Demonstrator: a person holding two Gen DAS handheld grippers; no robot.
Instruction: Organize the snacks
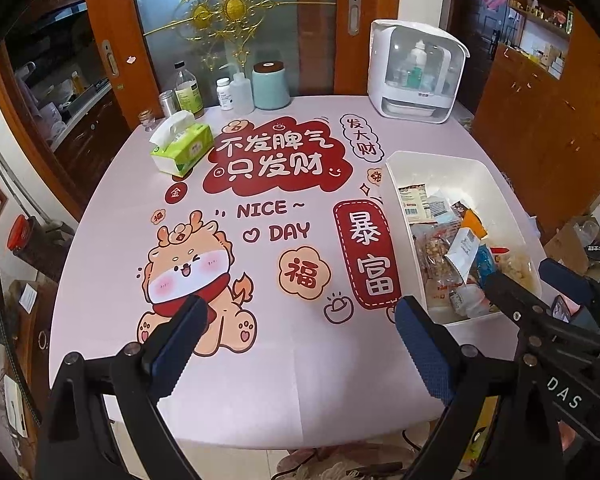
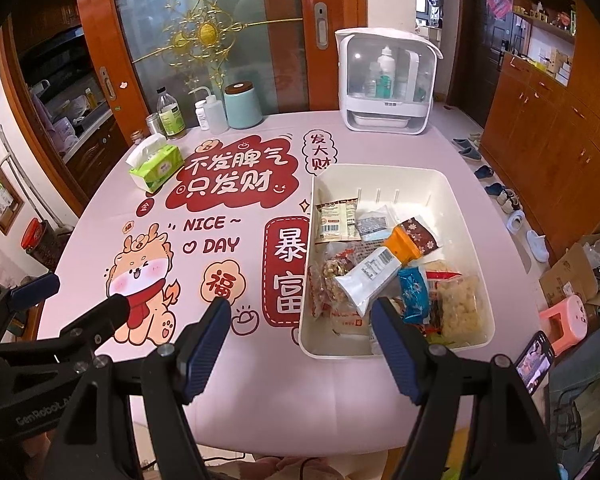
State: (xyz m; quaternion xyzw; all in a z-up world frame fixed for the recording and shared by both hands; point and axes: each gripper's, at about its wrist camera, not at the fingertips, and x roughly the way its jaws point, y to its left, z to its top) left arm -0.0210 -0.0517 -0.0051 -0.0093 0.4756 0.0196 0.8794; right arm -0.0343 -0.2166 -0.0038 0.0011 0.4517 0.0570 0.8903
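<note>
A white plastic bin [image 2: 384,174] stands on the right side of the pink table and shows in the left wrist view [image 1: 428,160] too. It holds several snack packets: a silver-white packet [image 2: 370,278] on top, a blue one [image 2: 414,292], an orange one [image 2: 402,246] and a yellow-white one [image 2: 338,220]. My left gripper [image 1: 300,328] is open and empty over the table's front, left of the bin. My right gripper [image 2: 300,328] is open and empty at the bin's near left corner. Each gripper also shows in the other's view, the right [image 1: 540,280] and the left [image 2: 80,292].
A green tissue box [image 2: 156,166], bottles [image 2: 171,114], a teal canister [image 2: 242,106] and a white cabinet appliance [image 2: 384,84] stand along the table's far edge. A pink stool [image 2: 566,316] and cardboard boxes [image 2: 572,272] sit on the floor at right. A phone [image 2: 534,362] shows at right.
</note>
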